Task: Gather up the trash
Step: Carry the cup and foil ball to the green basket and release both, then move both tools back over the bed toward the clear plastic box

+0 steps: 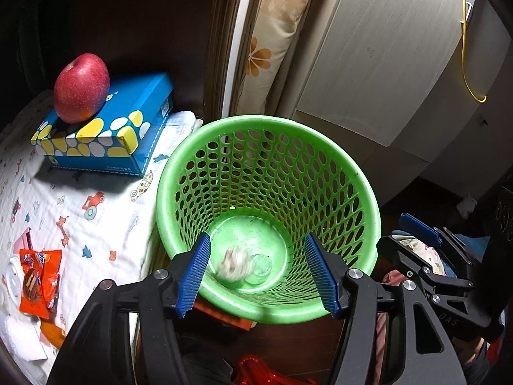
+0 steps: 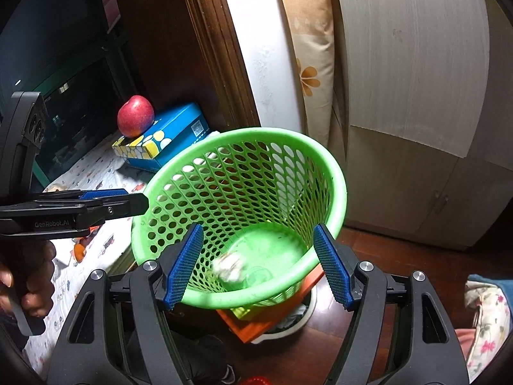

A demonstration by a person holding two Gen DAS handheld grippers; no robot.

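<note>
A: Two tools over one green basket (image 1: 267, 218), both pointing down into it. Left tool (image 1: 258, 271): jaws apart, nothing between the blue pads. Right tool (image 2: 258, 268): also spread, also empty.

B: Where is the trash?

A: One crumpled paper ball (image 1: 233, 263), blurred, sits low inside the basket beside a clear round lid or cup (image 1: 260, 264); I can't tell which. My guess is the ball is falling or has only now landed, which would explain the spread jaws right above it.

B: More left to collect?

A: Likely. An orange snack wrapper (image 1: 38, 280) lies on the printed cloth (image 1: 105, 224) covering the bench, well apart from the basket. The basket stands just beside the bench edge, probably so each drop is a short carry.

B: Non-trash?

A: One red apple (image 1: 81, 88) resting on a blue tissue box (image 1: 105, 128); leave both.

B: Any writing?

A: "GenRobot.AI" on the left tool's body in the right wrist view; a QR code on the box end. Wrapper print is unreadable.
</note>
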